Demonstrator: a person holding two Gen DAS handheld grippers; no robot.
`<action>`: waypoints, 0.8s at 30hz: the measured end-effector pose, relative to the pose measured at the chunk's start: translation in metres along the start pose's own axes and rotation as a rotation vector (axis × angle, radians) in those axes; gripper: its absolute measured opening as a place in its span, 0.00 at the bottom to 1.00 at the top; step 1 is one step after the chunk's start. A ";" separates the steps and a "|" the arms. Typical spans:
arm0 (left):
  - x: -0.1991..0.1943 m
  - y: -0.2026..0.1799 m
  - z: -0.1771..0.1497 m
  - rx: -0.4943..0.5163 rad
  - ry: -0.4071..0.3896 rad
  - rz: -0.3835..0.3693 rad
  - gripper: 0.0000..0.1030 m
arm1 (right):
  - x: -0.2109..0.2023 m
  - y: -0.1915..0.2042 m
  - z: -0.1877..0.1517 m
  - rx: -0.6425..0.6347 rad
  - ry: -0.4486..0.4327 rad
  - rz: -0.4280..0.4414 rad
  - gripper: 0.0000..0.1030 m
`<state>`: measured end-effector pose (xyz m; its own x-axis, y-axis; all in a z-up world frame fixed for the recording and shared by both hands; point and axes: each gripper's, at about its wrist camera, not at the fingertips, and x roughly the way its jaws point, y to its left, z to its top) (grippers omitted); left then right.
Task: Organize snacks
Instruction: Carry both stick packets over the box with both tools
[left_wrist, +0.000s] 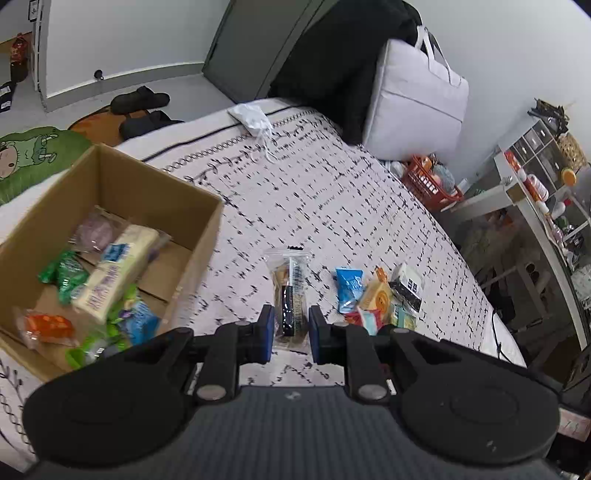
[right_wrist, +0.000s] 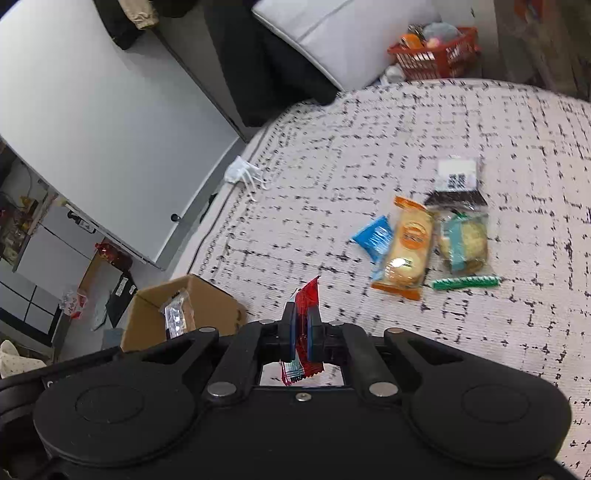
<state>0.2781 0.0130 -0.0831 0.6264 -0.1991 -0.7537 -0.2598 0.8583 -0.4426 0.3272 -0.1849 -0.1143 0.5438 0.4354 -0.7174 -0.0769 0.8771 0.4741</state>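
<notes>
On the bed (left_wrist: 332, 177), cardboard box (left_wrist: 110, 184) sits at about 10 o'clock from the left gripper (left_wrist: 290, 328), nearer that hand. Left gripper is clamped on a clear-wrapped snack bar (left_wrist: 290, 284), long axis pointing 12 o'clock. Right gripper (right_wrist: 301, 332) is pinched tight on a red sachet (right_wrist: 308, 299); from it the box lies at 9 o'clock. Loose packets (right_wrist: 410, 243) lie at 2 o'clock, well clear. Box rim is the only obstacle.

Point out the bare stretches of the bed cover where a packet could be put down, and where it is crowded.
Bare bed cover runs between the cardboard box, the white pouch and the grey bag. A second bare strip lies between the box and the snack cluster. That cluster is tightly packed; the box floor is largely covered.
</notes>
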 end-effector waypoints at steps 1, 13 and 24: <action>-0.004 0.003 0.001 -0.002 -0.003 -0.001 0.18 | -0.002 0.005 0.000 -0.006 -0.006 0.002 0.05; -0.043 0.050 0.015 -0.025 -0.038 0.012 0.18 | -0.012 0.060 -0.008 -0.085 -0.032 0.011 0.05; -0.056 0.096 0.021 -0.072 -0.035 0.042 0.18 | -0.012 0.097 -0.018 -0.150 -0.033 0.027 0.05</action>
<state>0.2334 0.1164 -0.0729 0.6391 -0.1460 -0.7552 -0.3376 0.8289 -0.4460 0.2986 -0.1009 -0.0687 0.5670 0.4541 -0.6872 -0.2140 0.8869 0.4095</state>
